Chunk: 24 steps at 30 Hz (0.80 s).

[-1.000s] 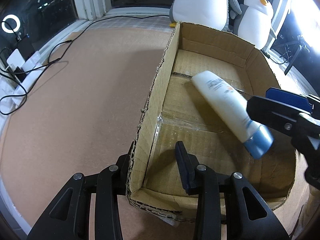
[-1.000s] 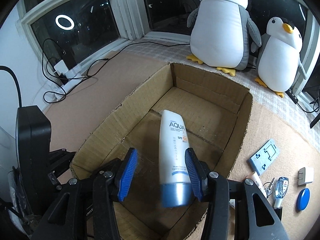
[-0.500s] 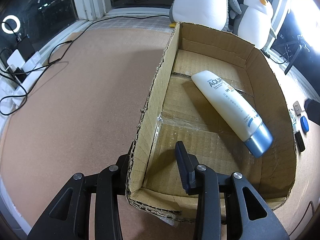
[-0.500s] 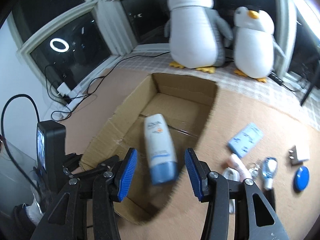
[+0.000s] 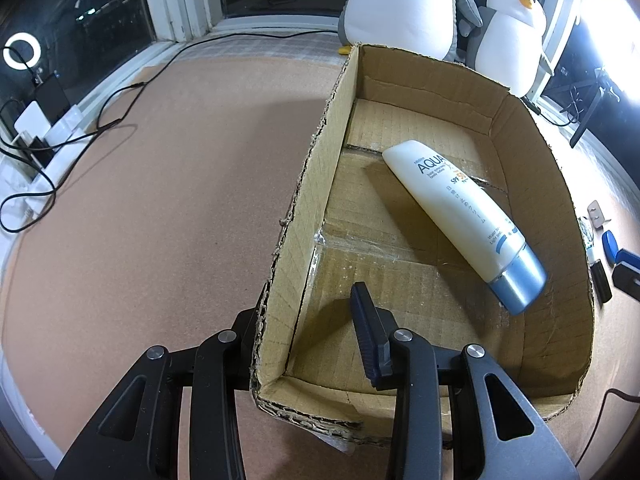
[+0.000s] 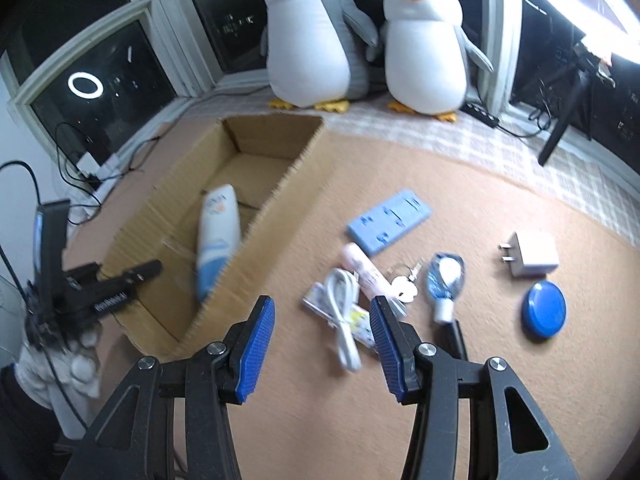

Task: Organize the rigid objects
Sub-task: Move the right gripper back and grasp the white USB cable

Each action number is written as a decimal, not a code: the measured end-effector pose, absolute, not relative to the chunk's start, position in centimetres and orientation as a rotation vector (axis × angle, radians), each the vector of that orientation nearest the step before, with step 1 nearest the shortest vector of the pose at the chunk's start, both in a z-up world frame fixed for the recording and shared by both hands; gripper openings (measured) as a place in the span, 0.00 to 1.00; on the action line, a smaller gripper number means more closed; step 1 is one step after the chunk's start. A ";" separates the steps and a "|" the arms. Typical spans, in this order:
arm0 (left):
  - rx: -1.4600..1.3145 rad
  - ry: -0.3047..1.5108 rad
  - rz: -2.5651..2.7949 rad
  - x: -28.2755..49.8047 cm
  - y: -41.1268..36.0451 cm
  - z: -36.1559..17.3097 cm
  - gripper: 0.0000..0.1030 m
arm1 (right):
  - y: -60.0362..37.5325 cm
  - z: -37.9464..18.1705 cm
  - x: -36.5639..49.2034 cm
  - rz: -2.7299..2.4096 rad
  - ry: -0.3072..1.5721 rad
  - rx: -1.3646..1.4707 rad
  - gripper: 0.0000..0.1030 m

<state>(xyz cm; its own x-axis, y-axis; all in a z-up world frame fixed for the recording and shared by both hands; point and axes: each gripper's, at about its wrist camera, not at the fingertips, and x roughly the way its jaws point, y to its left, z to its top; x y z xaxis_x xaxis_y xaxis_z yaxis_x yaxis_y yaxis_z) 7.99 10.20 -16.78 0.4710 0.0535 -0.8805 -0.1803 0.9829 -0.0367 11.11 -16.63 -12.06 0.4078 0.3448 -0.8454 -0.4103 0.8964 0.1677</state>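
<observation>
Left gripper (image 5: 308, 320) clenched on box (image 5: 316, 148) wall; right gripper (image 6: 320, 340) released, empty above cable (image 6: 342, 316). Risk: cluttered pile, jaws snag neighbours.

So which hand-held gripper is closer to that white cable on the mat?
Right. The right hand-held gripper hovers open just above the white cable; the left hand-held gripper is across the cardboard box, clamped on its wall.

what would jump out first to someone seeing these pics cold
Two plush penguins sit at the back by the dark windows. In front of them an open cardboard box holds a white sunscreen tube with a blue cap, lying flat. To the box's right, small items litter the mat, among them a blue disc and a white charger.
</observation>
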 end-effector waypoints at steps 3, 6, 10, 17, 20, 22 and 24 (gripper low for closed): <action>-0.130 1.071 0.144 8.0 10.2 -16.8 0.34 | -16.9 -12.8 11.1 0.474 1.058 -0.096 0.43; -0.132 1.071 0.144 8.0 10.2 -16.8 0.34 | -16.6 -13.6 11.1 0.477 1.070 -0.133 0.41; -0.131 1.072 0.143 8.0 10.2 -16.8 0.34 | -15.7 -14.5 11.3 0.471 1.071 -0.182 0.38; -0.134 1.070 0.144 8.0 10.2 -16.8 0.34 | -14.0 -15.9 11.8 0.468 1.078 -0.264 0.28; -0.134 1.070 0.144 8.0 10.2 -16.8 0.34 | -13.6 -16.2 11.8 0.458 1.079 -0.293 0.24; -0.134 1.071 0.144 8.0 10.2 -16.8 0.34 | -13.5 -16.3 11.9 0.456 1.080 -0.300 0.20; -0.133 1.070 0.144 8.0 10.2 -16.8 0.34 | -13.5 -16.3 11.9 0.453 1.080 -0.303 0.17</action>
